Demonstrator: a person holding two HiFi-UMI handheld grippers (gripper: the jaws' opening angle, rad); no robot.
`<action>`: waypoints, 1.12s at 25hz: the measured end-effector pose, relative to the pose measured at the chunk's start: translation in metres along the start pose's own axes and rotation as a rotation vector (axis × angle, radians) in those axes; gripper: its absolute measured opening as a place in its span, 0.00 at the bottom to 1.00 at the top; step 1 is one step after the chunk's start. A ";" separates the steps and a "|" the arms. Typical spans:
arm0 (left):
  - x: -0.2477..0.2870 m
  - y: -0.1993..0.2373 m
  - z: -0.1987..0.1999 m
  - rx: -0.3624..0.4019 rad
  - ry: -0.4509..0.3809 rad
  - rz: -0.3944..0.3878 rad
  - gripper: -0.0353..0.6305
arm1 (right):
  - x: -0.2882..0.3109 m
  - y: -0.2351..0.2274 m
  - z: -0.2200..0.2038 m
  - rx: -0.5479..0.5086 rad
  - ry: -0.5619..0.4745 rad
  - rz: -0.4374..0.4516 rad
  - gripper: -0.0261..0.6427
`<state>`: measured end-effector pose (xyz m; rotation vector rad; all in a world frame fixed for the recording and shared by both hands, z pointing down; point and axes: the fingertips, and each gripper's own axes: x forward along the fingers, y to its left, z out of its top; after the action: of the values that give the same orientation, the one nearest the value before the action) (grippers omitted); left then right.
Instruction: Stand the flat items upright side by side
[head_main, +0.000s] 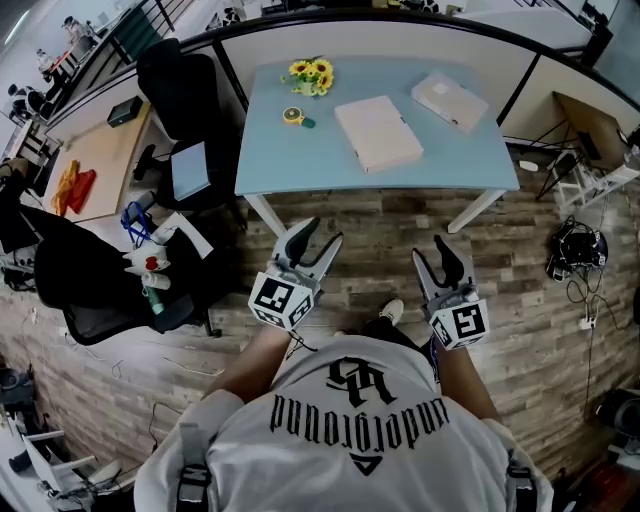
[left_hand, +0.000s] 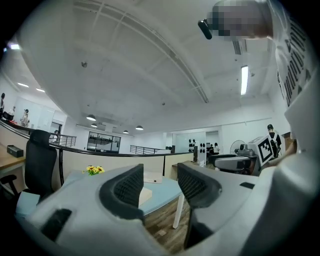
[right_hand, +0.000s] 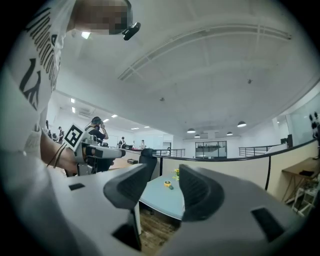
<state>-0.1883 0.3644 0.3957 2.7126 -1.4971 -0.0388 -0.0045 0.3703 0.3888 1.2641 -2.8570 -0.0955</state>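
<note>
Both tools are up and level, and nothing has been picked yet. The left hand-held gripper (head_main: 318, 236) has its jaws spread with only air between them, and the right hand-held gripper (head_main: 432, 250) matches it, parted and empty. That looks like a ready stance for a two-handed lift. The person stands on the wooden floor, well short of the near edge of the counter (head_main: 290, 160), so neither tool can reach anything from here. The beige flat item (head_main: 378, 132) lies flat around the middle of the counter. The white flat item (head_main: 449, 101) lies flat toward the far right corner, well apart from the first. The sunflowers (head_main: 311, 74) and a tape measure (head_main: 294, 116) sit toward the far left corner, out of the working side. The task is judged to be at its very start, with the approach still to make.
</note>
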 end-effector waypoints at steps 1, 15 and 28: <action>0.007 0.001 -0.002 -0.001 0.008 0.005 0.40 | 0.003 -0.007 -0.002 0.007 0.003 0.000 0.36; 0.146 -0.008 -0.026 -0.025 0.066 -0.013 0.48 | 0.040 -0.125 -0.027 0.063 0.027 0.037 0.45; 0.255 -0.034 -0.035 -0.034 0.090 -0.047 0.48 | 0.048 -0.214 -0.041 0.101 0.053 0.066 0.45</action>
<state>-0.0223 0.1670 0.4286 2.6839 -1.3959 0.0542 0.1228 0.1891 0.4158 1.1670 -2.8884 0.0821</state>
